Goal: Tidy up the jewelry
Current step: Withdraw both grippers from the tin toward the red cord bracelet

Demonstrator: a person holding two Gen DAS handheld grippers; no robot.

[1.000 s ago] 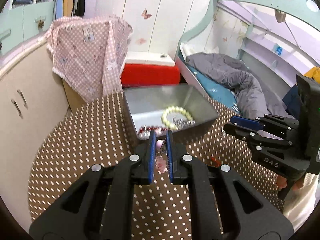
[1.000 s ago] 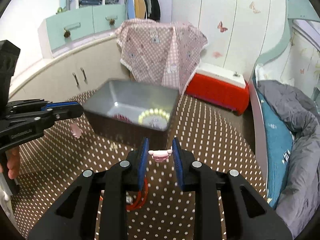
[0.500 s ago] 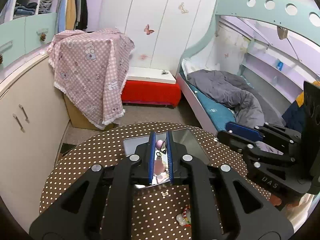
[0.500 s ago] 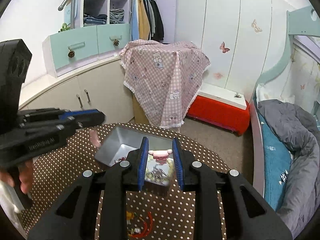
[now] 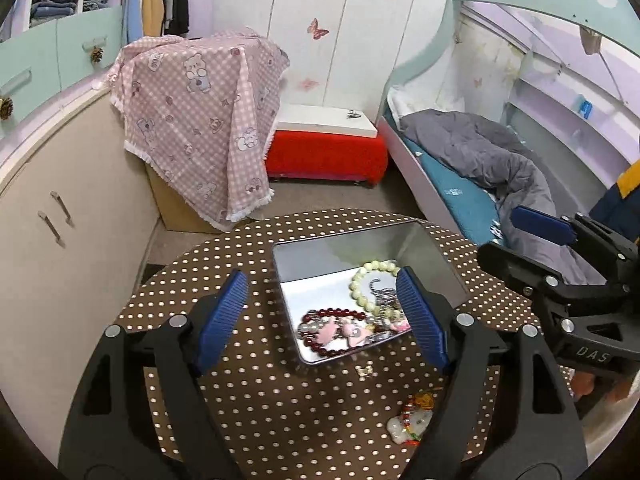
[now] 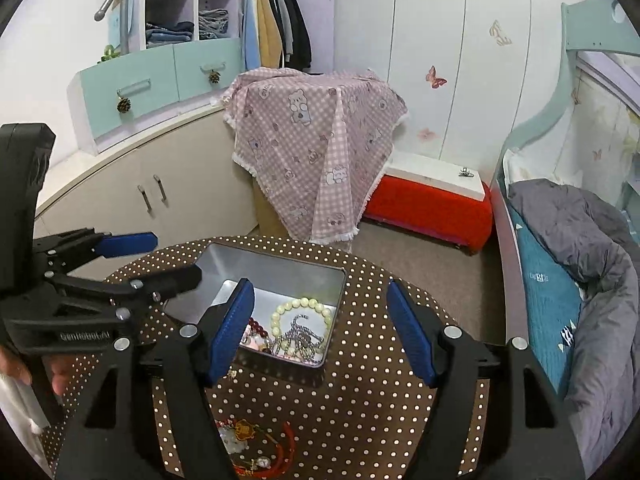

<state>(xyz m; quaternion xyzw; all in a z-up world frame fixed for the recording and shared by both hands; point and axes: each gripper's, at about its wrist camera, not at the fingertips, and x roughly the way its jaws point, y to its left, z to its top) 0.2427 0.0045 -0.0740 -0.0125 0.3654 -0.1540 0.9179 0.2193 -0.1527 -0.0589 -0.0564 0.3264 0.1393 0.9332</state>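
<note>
A silver tin (image 5: 340,236) sits on the round brown dotted table (image 5: 240,380). It holds a pale green bead bracelet (image 5: 372,280), a dark red bead bracelet (image 5: 320,350), a silver chain (image 5: 380,292) and pink charms (image 5: 332,330). My left gripper (image 5: 322,316) hangs over the tin, its jaws opening with nothing between the pads. My right gripper (image 6: 322,330) is above the tin (image 6: 280,256) too, jaws opening and empty. A red cord with a white pendant (image 5: 412,420) and a small gold piece (image 5: 364,370) lie on the table in front of the tin.
Beyond the table's far edge stand a box under a pink checked cloth (image 5: 200,120), a red bench (image 5: 324,156), a cream cabinet (image 5: 52,216) and a bed with a grey blanket (image 5: 480,152). A hand (image 6: 12,364) holds the left gripper's handle.
Both grippers went from shut on pink charms to open. The charms now lie in the tin. Both grippers have risen and drawn back, so the tin looks smaller.
</note>
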